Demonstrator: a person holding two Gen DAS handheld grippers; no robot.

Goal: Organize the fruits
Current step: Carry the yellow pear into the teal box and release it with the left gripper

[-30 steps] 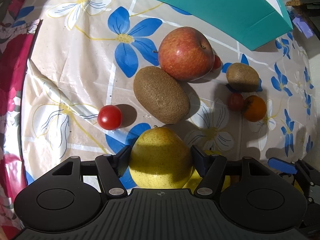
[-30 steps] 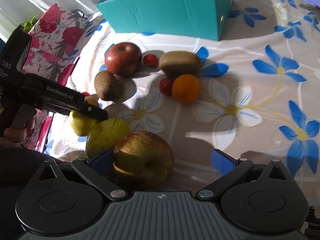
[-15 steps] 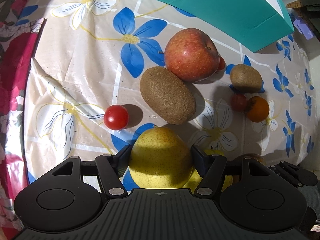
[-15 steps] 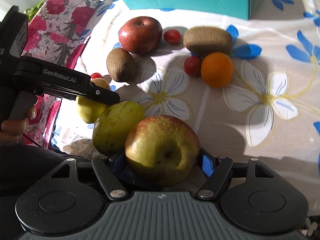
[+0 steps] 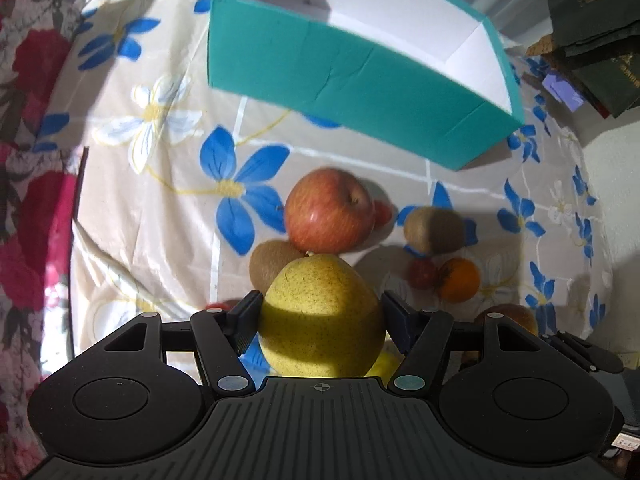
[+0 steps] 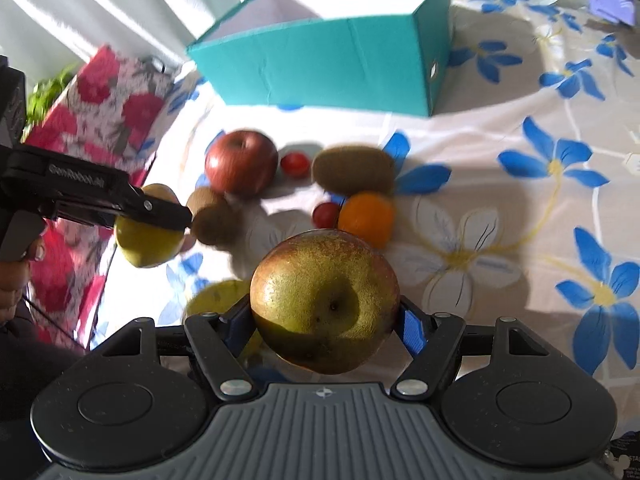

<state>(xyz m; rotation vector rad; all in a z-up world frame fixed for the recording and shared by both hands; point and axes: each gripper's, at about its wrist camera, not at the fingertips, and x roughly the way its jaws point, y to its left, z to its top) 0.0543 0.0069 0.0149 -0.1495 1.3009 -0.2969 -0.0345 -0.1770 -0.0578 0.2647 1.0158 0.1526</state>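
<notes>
My left gripper (image 5: 322, 304) is shut on a yellow pear (image 5: 320, 320) and holds it above the flowered tablecloth (image 5: 160, 184). The right wrist view shows that pear (image 6: 148, 240) hanging clear of the cloth. My right gripper (image 6: 324, 314) is shut on a russet green-brown apple (image 6: 324, 292), its pads pressing both sides. On the cloth lie a red apple (image 5: 330, 212), two kiwis (image 5: 434, 228) (image 5: 272, 264), an orange (image 5: 458, 280), cherry tomatoes (image 5: 420, 272) and a second green pear (image 6: 216, 300). An open teal box (image 5: 360, 80), white inside, stands behind the fruit.
A red-flowered cloth (image 5: 32, 200) covers the surface left of the table edge. Dark books (image 5: 592, 40) lie at the far right behind the box. A person's hand (image 6: 20, 264) grips the left tool's handle. Bare tablecloth (image 6: 520, 200) stretches right of the fruit.
The right gripper's jaws closed on the russet apple and raised it a little. The left gripper rose with the pear, so the teal box's open top now shows.
</notes>
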